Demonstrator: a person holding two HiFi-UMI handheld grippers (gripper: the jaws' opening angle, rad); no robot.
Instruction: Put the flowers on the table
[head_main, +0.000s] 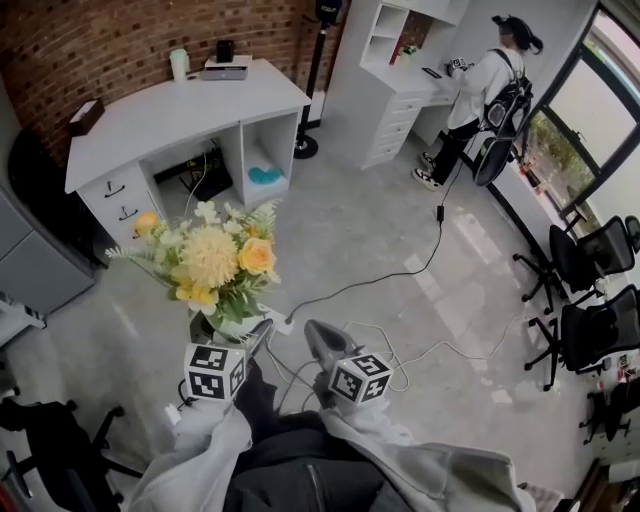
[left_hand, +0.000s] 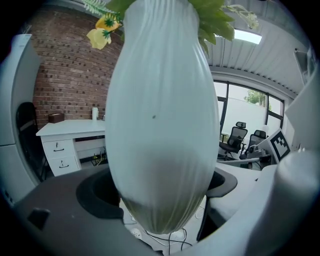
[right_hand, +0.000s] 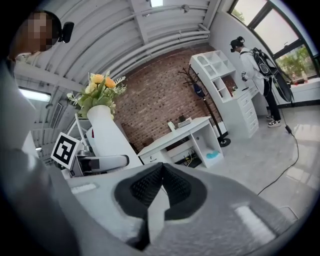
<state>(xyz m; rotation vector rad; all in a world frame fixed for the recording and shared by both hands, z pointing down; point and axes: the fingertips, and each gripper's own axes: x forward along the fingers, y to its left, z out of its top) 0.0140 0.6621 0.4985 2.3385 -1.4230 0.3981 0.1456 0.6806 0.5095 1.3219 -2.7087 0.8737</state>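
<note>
Left gripper view: left tongs (left_hand: 162, 192) spread wide, clamped on the lower belly of one white ribbed vase (left_hand: 160, 115), one dark pad pressing each side. Filling that vase, one bunch of flowers (head_main: 215, 258): yellow and orange blooms with green leaves and small white sprigs.

Right gripper view: right tongs (right_hand: 161, 192) pressed fully together, ridged pads touching, nothing between them. Just to the right of the left tongs, not touching the vase.

Head view: one marker cube on each gripper, both low in the picture above grey sleeves. Vase and flowers held up over the grey floor (head_main: 340, 230), well apart from the white worktop (head_main: 160, 115) by the brick wall. On that worktop: one pale cup (head_main: 180, 63), one dark box (head_main: 87, 116), one flat device (head_main: 225, 70) with a black item on top. Two drawers (head_main: 118, 200) in its left side. Cables (head_main: 400, 275) trailing across the floor. One person (head_main: 480, 90) standing at a second white desk (head_main: 400, 95) at the far right. Two black office chairs (head_main: 590, 255) by the window, one more (head_main: 60, 450) at lower left.
</note>
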